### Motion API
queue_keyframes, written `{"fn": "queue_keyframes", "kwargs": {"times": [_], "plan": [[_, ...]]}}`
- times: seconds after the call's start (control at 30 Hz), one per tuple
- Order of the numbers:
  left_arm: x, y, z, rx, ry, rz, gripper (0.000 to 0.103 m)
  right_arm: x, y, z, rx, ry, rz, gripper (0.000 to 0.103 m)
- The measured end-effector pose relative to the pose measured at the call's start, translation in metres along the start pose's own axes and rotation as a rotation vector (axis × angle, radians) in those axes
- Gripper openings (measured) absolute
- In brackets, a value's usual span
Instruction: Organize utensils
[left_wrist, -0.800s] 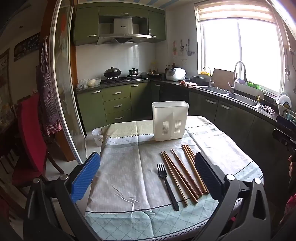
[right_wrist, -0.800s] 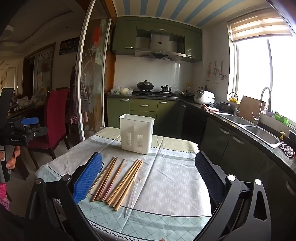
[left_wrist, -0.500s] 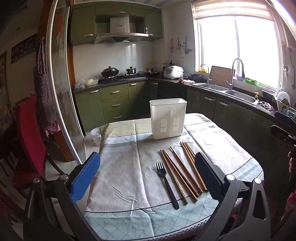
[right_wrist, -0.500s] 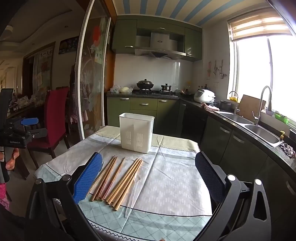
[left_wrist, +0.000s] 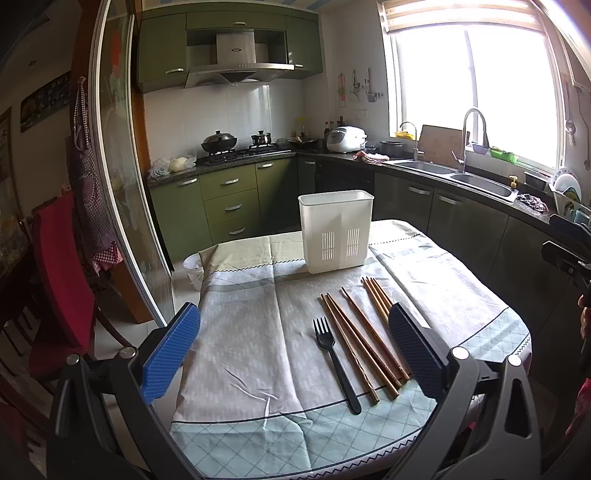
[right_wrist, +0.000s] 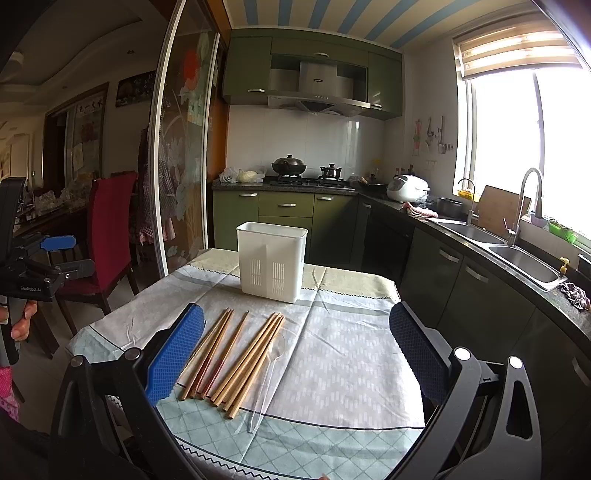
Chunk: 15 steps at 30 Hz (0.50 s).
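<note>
Over the last moments the left gripper (left_wrist: 295, 347) has shifted a little: in its view the white utensil holder (left_wrist: 335, 232) and the kitchen behind it sit slightly higher and further left than before, so the camera appears to have tipped down and swung slightly right. The black fork (left_wrist: 336, 363) and chopsticks (left_wrist: 364, 343) look a touch nearer, though fisheye distortion makes that uncertain.

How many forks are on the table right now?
1: a black fork lies on the tablecloth just left of the chopsticks, in front of the white holder. The holder's inside is not visible.
</note>
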<state>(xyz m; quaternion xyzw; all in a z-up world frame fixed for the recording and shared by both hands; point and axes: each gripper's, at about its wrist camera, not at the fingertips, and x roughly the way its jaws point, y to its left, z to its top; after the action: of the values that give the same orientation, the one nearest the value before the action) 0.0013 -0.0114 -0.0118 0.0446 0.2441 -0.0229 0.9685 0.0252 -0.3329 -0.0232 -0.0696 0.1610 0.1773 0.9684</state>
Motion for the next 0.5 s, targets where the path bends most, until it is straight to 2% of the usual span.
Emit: {"fn": "queue_keyframes", "kwargs": {"times": [0.5], "plan": [[-0.0063, 0.0033, 0.0014, 0.011, 0.005, -0.001, 0.097, 0.0088, 0.0, -0.0052, 0.006, 0.014, 0.001, 0.099]]}}
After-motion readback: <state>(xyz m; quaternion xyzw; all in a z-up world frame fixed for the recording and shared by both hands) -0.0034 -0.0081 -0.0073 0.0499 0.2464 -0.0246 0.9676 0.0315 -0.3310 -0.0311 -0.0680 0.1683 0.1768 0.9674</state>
